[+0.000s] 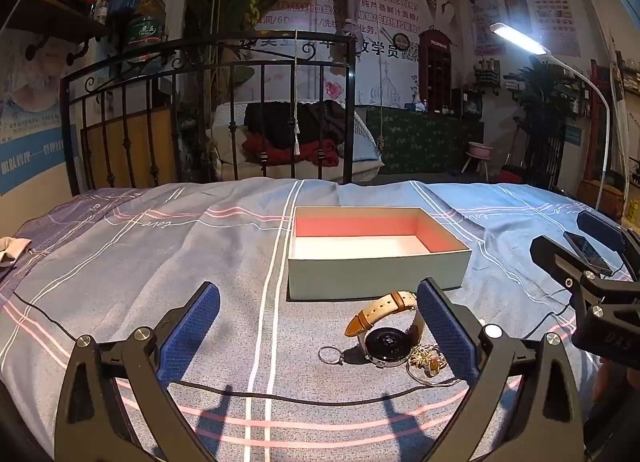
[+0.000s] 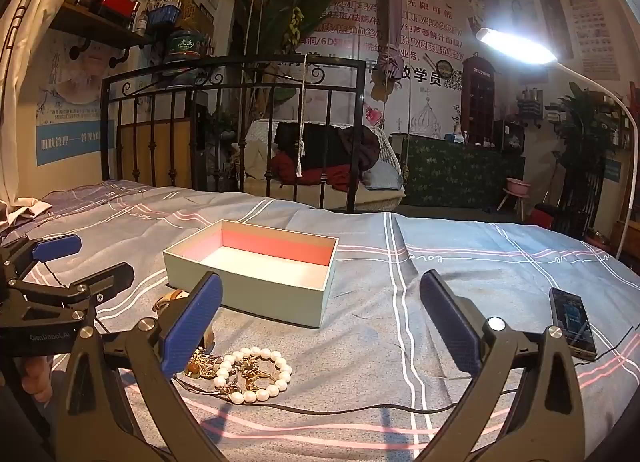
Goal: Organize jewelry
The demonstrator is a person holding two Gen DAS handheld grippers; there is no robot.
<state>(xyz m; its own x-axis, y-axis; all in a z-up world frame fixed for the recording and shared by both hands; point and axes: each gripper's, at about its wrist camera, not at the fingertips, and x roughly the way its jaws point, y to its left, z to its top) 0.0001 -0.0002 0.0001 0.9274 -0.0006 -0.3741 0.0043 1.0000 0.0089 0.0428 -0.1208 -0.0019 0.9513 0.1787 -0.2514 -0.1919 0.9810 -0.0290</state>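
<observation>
While both grippers hover over the striped bedsheet (image 1: 160, 262) with jaws spread wide and holding nothing, the jewelry lies in a small heap just in front of the open box (image 1: 376, 268). That box is pale green outside, pink-walled and white-floored inside. A watch (image 1: 386, 342) with a tan leather strap rests face down beside a thin ring (image 1: 330, 354) and a tangle of gold chain (image 1: 428, 360). Near the right gripper (image 2: 320, 326), a white pearl bracelet (image 2: 256, 376) circles more gold pieces. The left gripper (image 1: 318, 332) frames the watch. A phone (image 2: 572, 322) lies well apart to the right.
</observation>
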